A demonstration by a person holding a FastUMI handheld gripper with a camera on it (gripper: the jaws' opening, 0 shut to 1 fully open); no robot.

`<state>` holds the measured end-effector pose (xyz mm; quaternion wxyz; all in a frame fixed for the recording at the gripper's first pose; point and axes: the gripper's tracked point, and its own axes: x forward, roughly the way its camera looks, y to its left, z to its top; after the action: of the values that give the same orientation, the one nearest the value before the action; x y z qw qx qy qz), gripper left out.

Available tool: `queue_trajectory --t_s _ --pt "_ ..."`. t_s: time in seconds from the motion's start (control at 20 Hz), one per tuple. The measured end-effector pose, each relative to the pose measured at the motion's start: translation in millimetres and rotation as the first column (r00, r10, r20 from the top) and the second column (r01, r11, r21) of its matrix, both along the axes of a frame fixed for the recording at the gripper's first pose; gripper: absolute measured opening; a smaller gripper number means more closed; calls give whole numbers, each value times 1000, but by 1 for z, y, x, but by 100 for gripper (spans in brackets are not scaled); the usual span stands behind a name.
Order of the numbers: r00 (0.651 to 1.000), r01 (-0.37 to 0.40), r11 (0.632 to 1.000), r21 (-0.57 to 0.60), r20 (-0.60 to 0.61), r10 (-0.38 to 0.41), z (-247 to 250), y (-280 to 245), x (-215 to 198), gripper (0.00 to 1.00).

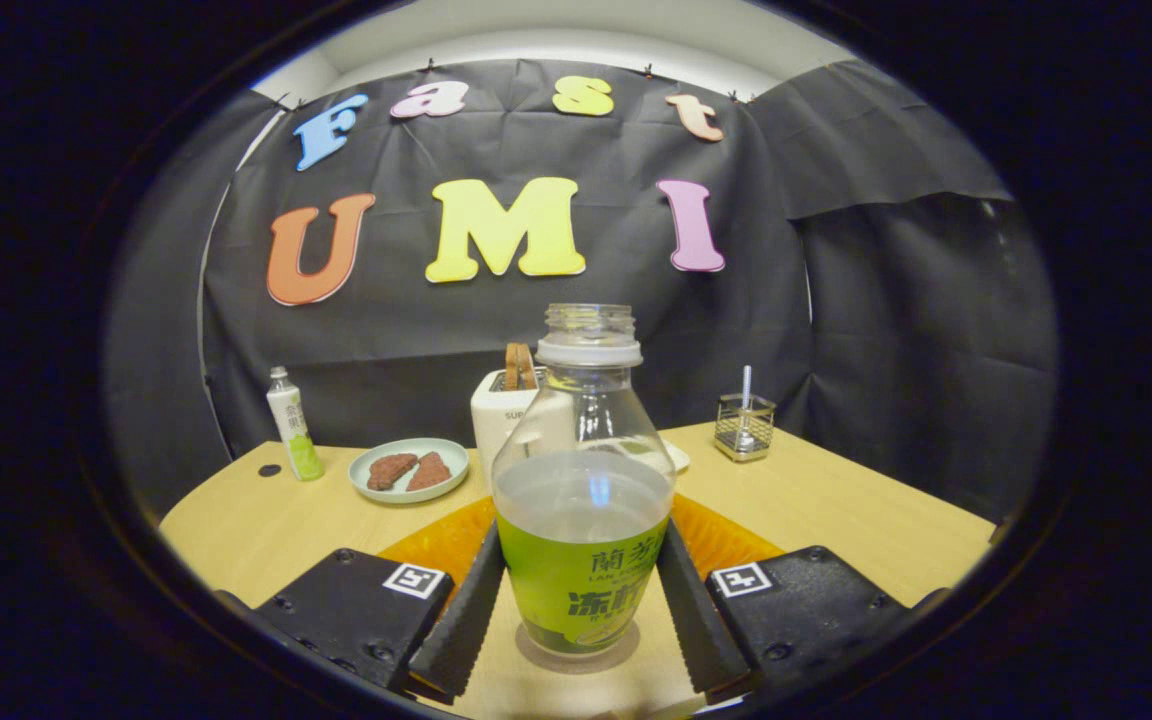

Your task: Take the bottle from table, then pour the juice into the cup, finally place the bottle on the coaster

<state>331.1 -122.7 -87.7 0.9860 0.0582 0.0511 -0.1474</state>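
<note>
A clear bottle (581, 500) with a green label stands upright on the wooden table (256, 530). It has no cap and is roughly half full of pale liquid. My gripper (581, 532) has it between its fingers, which press on the label from both sides, so it is shut on the bottle. The bottle's base rests on the bare wood. An orange round coaster (436, 545) lies just beyond the bottle, partly hidden by it and by the fingers.
Far left stands a small white-and-green bottle (291, 425) by a dark dot (269, 470). A pale plate (408, 470) with two brown pieces lies beside a white toaster (506, 415) with toast behind the bottle. A wire holder (744, 425) sits at the back right.
</note>
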Motion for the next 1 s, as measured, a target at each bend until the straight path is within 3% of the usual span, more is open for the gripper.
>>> queue_trajectory --t_s 0.35,0.5,0.65,1.0 --pt "999 13 1000 -20 -40 -13 -25 5 8 84" --pt "1000 8 999 -36 -27 -9 -21 7 9 88" --pt "999 0 997 -74 -43 -3 -18 12 6 100" --pt "1000 -11 993 -117 -8 10 17 21 -15 100"
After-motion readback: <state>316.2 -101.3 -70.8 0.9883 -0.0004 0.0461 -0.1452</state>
